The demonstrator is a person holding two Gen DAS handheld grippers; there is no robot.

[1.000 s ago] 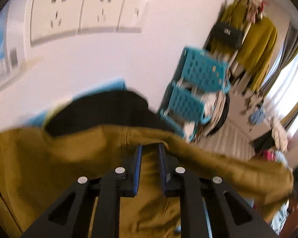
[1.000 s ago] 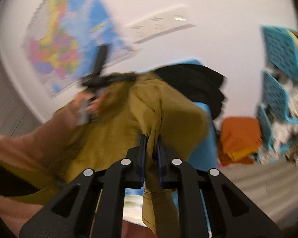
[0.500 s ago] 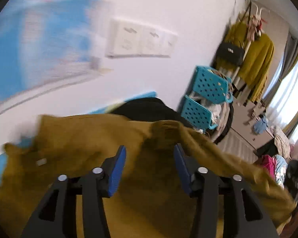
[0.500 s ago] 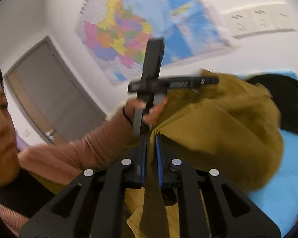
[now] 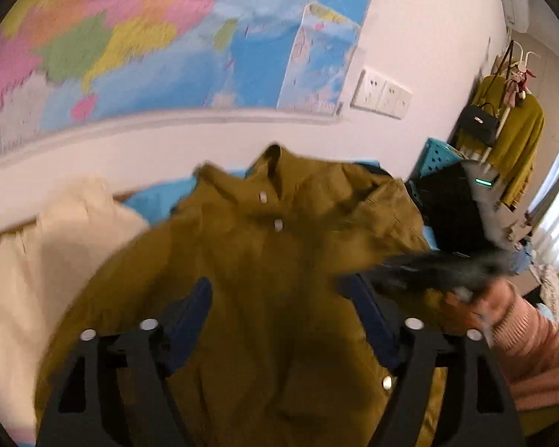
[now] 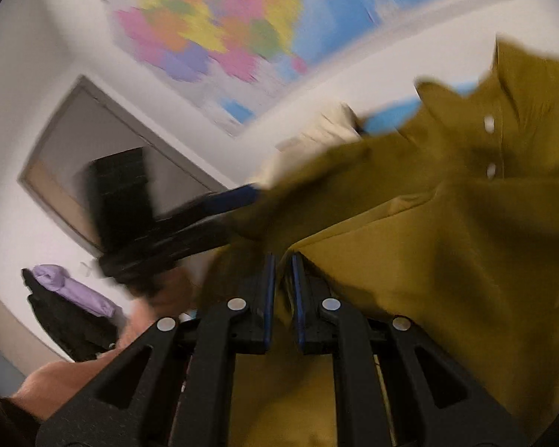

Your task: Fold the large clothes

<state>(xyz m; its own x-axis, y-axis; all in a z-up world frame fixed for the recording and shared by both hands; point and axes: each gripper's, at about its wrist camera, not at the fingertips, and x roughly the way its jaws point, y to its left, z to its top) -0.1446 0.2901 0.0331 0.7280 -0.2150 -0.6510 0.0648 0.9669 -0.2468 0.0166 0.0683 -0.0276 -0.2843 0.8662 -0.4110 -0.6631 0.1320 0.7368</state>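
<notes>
- Left gripper (image 5: pixel 275 307) spread wide, nothing between the blue pads, poised over the olive-mustard jacket (image 5: pixel 279 260).
- Right gripper (image 6: pixel 282 279) nearly closed on a bunched fold of the jacket (image 6: pixel 447 246), cloth rising from between the pads toward 2 o'clock.
- Seen from the left wrist, right gripper (image 5: pixel 436 268) a dark motion-blurred shape at 3 o'clock, held by the person's hand (image 5: pixel 477 309) in a pink knit sleeve; seen from the right wrist, left gripper (image 6: pixel 242 195) at 9 o'clock, one blue pad touching the jacket's edge.
- Jacket spread front-up over a blue surface (image 5: pixel 156 201), collar toward 12 o'clock, snaps (image 5: pixel 277 225) down the placket, a cream garment (image 5: pixel 48 260) touching its edge at 9 o'clock.
- Risk, as a judgement: only one grip on a heavy, large garment, so likely to sag or twist off-centre and spoil the fold line.
- Further risk: thin pinch on bunched cloth, prone to slipping under a quick pull; blur suggests fast motion.
- Further risk: open left pads could snag the cream garment along with the jacket if closed near that edge.
- Containers: teal perforated baskets (image 5: pixel 438 158) at 2 o'clock against the wall, mostly hidden behind the jacket and right gripper; contents impossible to tell.
- Beyond them, a coat rack with a yellow garment (image 5: pixel 518 138) and a black handbag (image 5: pixel 479 123).
</notes>
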